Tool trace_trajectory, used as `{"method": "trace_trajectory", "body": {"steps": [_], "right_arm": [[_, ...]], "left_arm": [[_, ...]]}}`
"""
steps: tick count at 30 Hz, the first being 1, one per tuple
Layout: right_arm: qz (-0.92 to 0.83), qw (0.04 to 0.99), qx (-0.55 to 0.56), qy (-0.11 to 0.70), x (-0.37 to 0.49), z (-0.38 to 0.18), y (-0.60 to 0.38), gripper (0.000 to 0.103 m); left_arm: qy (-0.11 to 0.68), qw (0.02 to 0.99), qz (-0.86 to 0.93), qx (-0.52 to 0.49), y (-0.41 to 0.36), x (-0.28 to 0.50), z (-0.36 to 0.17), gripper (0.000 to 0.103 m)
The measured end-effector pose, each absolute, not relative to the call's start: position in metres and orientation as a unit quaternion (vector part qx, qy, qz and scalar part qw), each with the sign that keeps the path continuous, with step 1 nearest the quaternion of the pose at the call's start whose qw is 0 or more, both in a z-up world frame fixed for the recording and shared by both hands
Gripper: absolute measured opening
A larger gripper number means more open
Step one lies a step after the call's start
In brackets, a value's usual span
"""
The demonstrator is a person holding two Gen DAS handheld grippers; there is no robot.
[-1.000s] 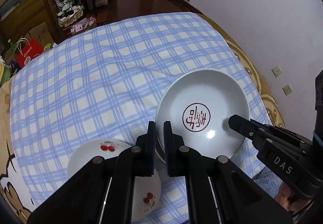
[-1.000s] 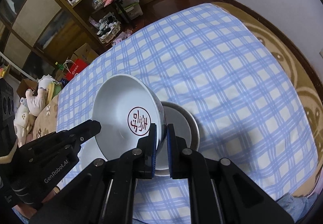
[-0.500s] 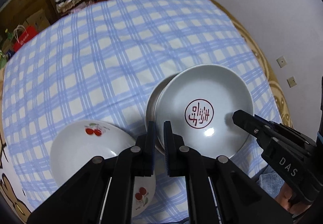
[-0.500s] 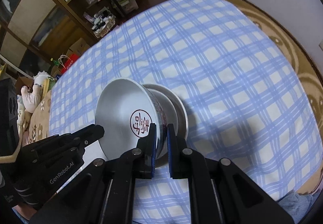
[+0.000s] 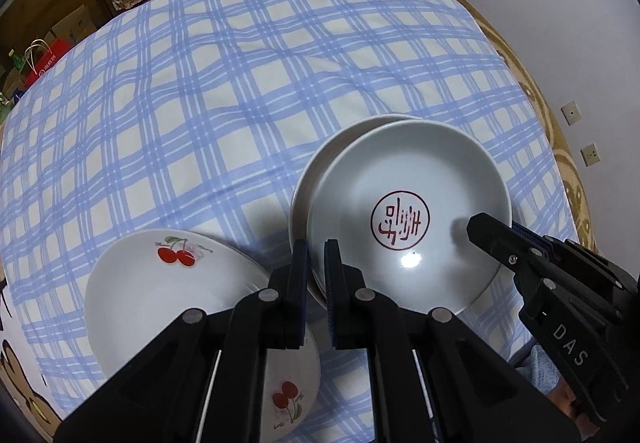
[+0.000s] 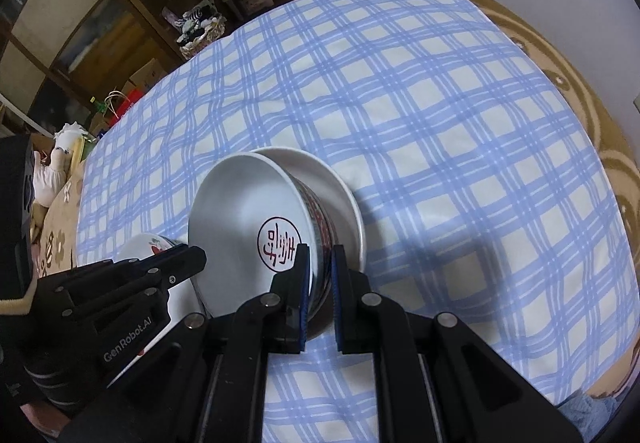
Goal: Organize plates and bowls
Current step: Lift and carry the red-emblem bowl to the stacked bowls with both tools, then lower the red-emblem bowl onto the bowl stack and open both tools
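Note:
A white bowl with a red seal mark [image 5: 408, 211] [image 6: 248, 223] is tilted and half nested in a second white bowl [image 5: 320, 159] [image 6: 340, 195] on the checked tablecloth. My right gripper [image 6: 321, 271] [image 5: 486, 229] is shut on the seal bowl's near rim. My left gripper [image 5: 316, 263] [image 6: 196, 257] is shut and empty, hovering by the seal bowl's left rim. A white cherry-print plate [image 5: 160, 283] [image 6: 140, 249] lies at the near left, partly hidden by the left gripper.
The blue checked tablecloth [image 5: 240, 83] [image 6: 440, 123] covers a round table. Its edge [image 5: 560, 147] runs close on the right, near a white wall. Shelves and floor clutter [image 6: 192, 23] stand beyond the far edge.
My right gripper has lowered the seal bowl into the second bowl, and it now sits partly nested and tilted. Both views have come closer to the table.

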State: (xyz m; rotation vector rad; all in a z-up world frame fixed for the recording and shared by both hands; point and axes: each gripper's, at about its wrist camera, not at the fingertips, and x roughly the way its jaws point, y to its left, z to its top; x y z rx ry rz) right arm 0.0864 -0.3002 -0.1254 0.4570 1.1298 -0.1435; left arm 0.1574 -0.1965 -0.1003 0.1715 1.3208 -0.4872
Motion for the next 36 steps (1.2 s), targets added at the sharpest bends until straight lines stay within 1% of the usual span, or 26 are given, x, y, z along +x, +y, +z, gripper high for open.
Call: {"method": "trace_trajectory", "body": {"steps": [17,21,32,35,36], "right_arm": [[-0.078,0.83,0.157,0.53,0.09,-0.121,-0.291,0.011],[-0.08,0.833,0.159,0.524,0.087,-0.118,-0.292,0.011],[-0.089,0.83,0.165,0.525,0.089,-0.119,-0.295,0.011],[-0.085,0.826,0.171,0.53,0.09,-0.12,-0.294,0.011],[-0.085,0.827,0.169,0.53,0.091,-0.119,-0.293,0.011]], "left_arm": [[0.602,0.757,-0.234,0.097,-0.195,0.153,-0.095,0.008],[0.584,0.766,-0.241,0.117,-0.195,0.149,-0.087,0.01],[0.523,0.801,-0.244,0.16,-0.173,0.147,-0.067,0.021],[0.506,0.815,-0.235,0.156,-0.162,0.149,-0.063,0.028],[0.502,0.819,-0.231,0.156,-0.16,0.15,-0.062,0.031]]}}
